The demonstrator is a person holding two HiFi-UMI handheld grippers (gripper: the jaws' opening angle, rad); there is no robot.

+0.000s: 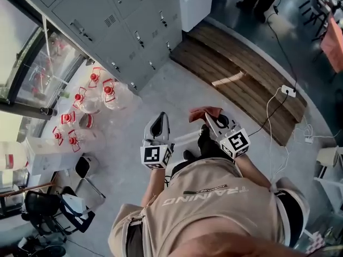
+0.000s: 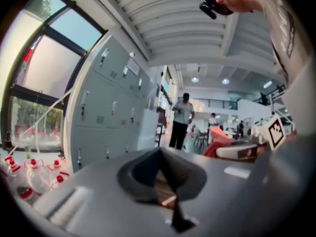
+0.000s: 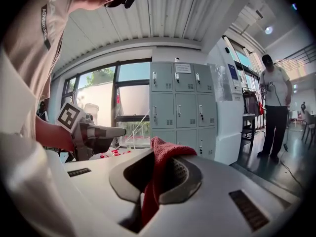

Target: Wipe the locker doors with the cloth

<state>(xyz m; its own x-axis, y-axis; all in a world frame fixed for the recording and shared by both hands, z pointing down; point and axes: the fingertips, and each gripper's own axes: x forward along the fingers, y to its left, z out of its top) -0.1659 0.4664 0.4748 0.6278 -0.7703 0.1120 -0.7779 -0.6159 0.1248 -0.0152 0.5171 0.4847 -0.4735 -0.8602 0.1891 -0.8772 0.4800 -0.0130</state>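
Lockers (image 1: 123, 20) stand in a grey bank at the upper left of the head view, well apart from both tools, so no door is being wiped yet. Beside them, under the window (image 1: 32, 63), clear bottles (image 1: 91, 98) with red caps sit bunched on the floor (image 1: 177, 84), apparently parked out of the walking path.

The left hand-held gripper (image 1: 159, 123) is held out in front of the person's waist, pointing ahead and slightly towards the lockers. In its own view the jaws meet at their tips with nothing between them. It seems to be carried idle, free to steady a door if needed.

To its right, at about the same height, the right hand-held gripper (image 1: 210, 119) is clamped on the red cloth (image 1: 205, 113). The right gripper view shows the cloth pinched between the pads, one fold standing above the jaws and the rest hanging down through the gap. That leaves a soft bunch leading the tool, which looks suited to pressing flat on a door.

Both forearms are bent and drawn close to the body, with the tools side by side and near each other. This reads as an approach stance: the person would have to close on the lockers before the cloth can touch them.
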